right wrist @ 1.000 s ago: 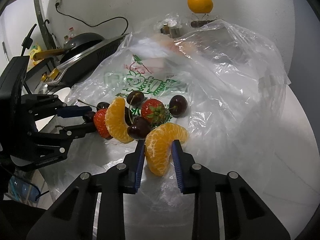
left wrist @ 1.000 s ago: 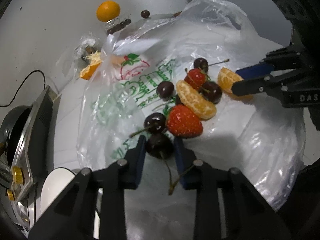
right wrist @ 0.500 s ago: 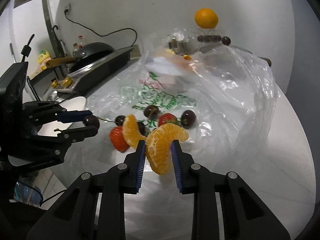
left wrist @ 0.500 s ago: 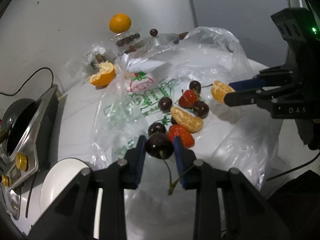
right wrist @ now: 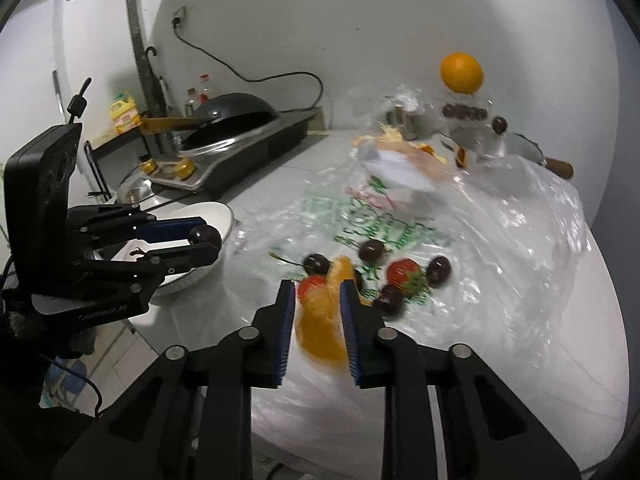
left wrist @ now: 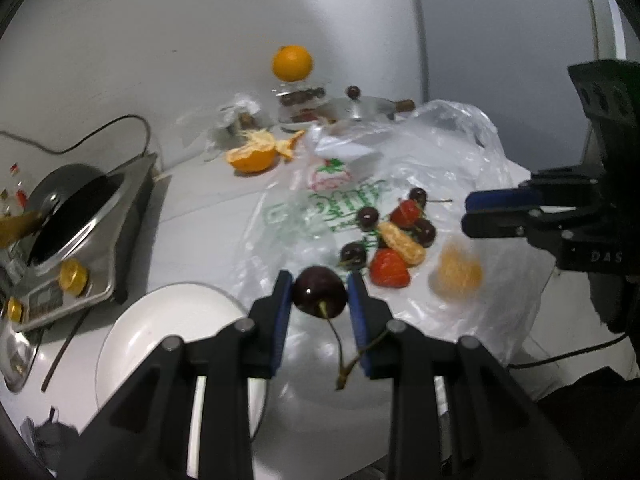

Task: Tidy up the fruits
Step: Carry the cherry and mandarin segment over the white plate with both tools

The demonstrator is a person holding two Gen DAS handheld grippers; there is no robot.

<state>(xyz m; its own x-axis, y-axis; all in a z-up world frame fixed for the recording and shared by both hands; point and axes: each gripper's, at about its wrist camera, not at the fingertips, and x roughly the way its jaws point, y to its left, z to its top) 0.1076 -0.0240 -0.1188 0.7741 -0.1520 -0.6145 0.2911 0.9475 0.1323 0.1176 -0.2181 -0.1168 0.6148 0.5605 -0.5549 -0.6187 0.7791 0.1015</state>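
Left claw: clamped on a dark cherry, raised above the bag; the stem hangs free below the pads

Right claw: jaws have just been closing and now stand together; the left view shows nothing between the tips

Orange segment: motion-blurred; in the left view it sits below and clear of the right tips, over the bag; in the right view it overlaps the gap between the fingers. Judged loose and slipping out, not gripped

Remaining fruit: cherries, two strawberries and a second segment, heaped on the bag

Plate: white, bare, just beside the bag and under the left claw; judged the drop-off point

Risk 1: the segment lands on the bag, or rolls towards the counter edge. Cause: soft, wet flesh squeezed out as the pads close

Risk 2: bruised or split segment. Cause: re-gripping with equal force

Risk 3: cherry pops out sideways. Cause: round, glossy skin held at two small contact points during a fast swing

Risk 4: stem snags on the plate rim. Cause: too low a pass

Risk 5: the bag drags and scatters the heap. Cause: a pad catching the loose film
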